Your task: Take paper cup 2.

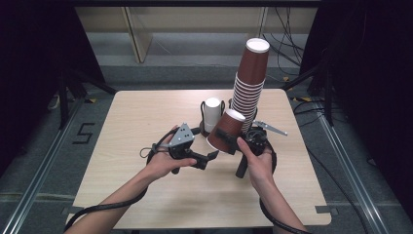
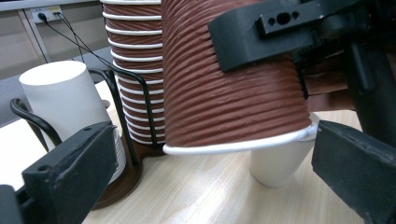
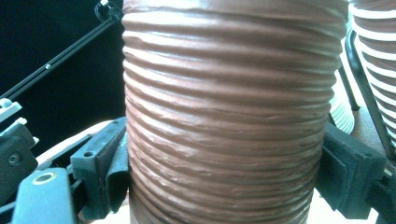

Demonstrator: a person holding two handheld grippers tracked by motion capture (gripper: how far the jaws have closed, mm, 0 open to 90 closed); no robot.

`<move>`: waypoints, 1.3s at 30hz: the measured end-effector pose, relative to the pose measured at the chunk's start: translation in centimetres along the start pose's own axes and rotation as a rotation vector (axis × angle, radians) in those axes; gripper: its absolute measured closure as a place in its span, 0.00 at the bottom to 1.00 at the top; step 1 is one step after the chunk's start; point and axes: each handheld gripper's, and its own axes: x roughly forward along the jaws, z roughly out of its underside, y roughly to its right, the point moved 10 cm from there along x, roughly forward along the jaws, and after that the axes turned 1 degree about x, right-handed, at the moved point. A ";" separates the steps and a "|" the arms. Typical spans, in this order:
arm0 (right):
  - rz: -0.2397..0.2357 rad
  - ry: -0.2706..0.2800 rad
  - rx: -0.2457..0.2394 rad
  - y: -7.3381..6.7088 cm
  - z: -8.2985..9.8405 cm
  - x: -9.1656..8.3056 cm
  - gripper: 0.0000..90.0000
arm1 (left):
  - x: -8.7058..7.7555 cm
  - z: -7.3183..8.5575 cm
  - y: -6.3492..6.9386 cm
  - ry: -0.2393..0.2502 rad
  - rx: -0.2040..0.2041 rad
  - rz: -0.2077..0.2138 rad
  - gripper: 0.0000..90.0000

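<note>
So right now my right gripper [image 1: 233,138] has a ribbed brown cup [image 1: 226,130] clamped across its body, pads pressed into the ridges on both sides, which you can see really well in the right gripper view [image 3: 224,140]. The cup is upside down and tilted, white bottom pointing up and away from me, rim low and toward my left side. It hangs over the middle of the wooden table [image 1: 146,117], just in front of the wire cup holder [image 1: 203,108].

My right hand [image 1: 258,163] comes in from the bottom right, wrist bent inward, holding the gripper body with its handle pointing down at the tabletop.

My left hand [image 1: 163,163] sits lower left, forearm angled in toward the centre. The left gripper [image 1: 213,156] points level at the cup's rim, jaws spread wide with nothing between the pads. From the left gripper view, the rim [image 2: 238,145] hangs just above a small white cup [image 2: 275,163] standing on the table.

Behind that there's the tall stack of brown cups [image 1: 249,83] and a white cup stack [image 1: 212,114] in the holder.
</note>
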 end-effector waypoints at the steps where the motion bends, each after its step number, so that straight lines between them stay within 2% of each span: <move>1: 0.005 -0.001 0.000 0.0 0.1 0.0 0.18 | 0.1 0.1 0.0 -0.006 0.001 0.001 0.00; 9: 0.001 0.006 0.036 0.1 0.1 0.3 0.18 | 0.8 0.2 0.4 -0.011 0.018 0.005 0.00; 16: 0.008 0.005 0.033 0.0 0.3 0.5 0.18 | 1.3 0.2 0.6 -0.014 0.012 0.012 0.00; 17: 0.003 0.007 0.022 0.0 0.2 0.6 0.18 | 1.4 0.2 0.6 -0.014 0.009 0.013 0.00; 20: 0.013 0.005 0.033 0.1 0.3 0.6 0.18 | 1.7 0.1 0.9 -0.008 0.001 0.022 0.00; 22: 0.013 0.007 0.020 0.2 0.3 0.6 0.18 | 1.8 0.0 1.1 -0.009 0.003 0.026 0.00; 23: 0.016 0.005 0.032 0.1 0.4 0.6 0.18 | 1.9 -0.1 1.1 -0.005 0.003 0.030 0.00; 39: 0.021 -0.004 0.018 -0.2 0.8 0.8 0.18 | 3.5 0.2 0.9 -0.030 -0.015 0.031 0.00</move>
